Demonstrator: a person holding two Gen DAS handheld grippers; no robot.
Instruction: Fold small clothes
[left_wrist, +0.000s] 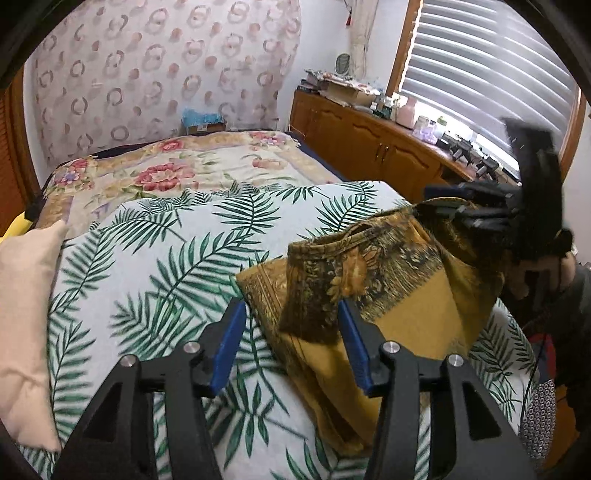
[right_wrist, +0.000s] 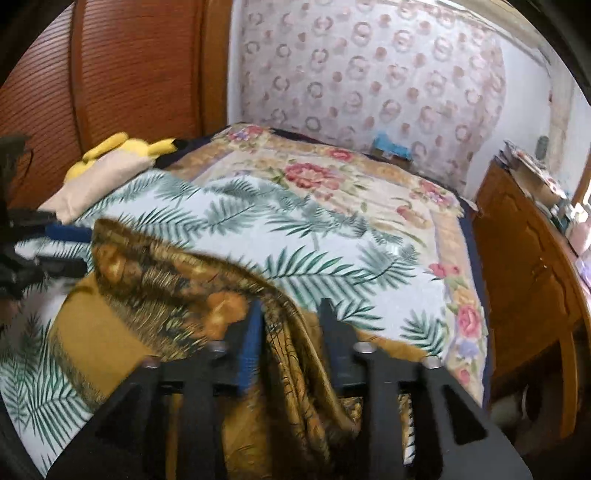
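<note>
Mustard-gold patterned cloth (left_wrist: 388, 295) lies half-folded on the palm-leaf bedspread (left_wrist: 155, 266), one flap raised | left gripper (left_wrist: 291, 325): jaws parted, the flap's dark corner hangs between them, pads not pressing | right gripper (right_wrist: 291, 325): jaws apart, a fold of cloth runs between its fingers, unclamped | cream pillow (left_wrist: 26, 314) at the bed's edge.

A bedroom in a home: a bed (left_wrist: 207, 173) spread with a floral blanket (right_wrist: 343, 177) and a palm-leaf sheet (left_wrist: 155, 266), a cream pillow (left_wrist: 26, 314) and a yellow plush toy (right_wrist: 122, 146) at its edge. Patterned wallpaper (left_wrist: 159, 62) covers the wall, a wooden sideboard (left_wrist: 373, 144) cluttered with boxes and bottles stands under a window with slatted blinds (left_wrist: 476, 70)
</note>
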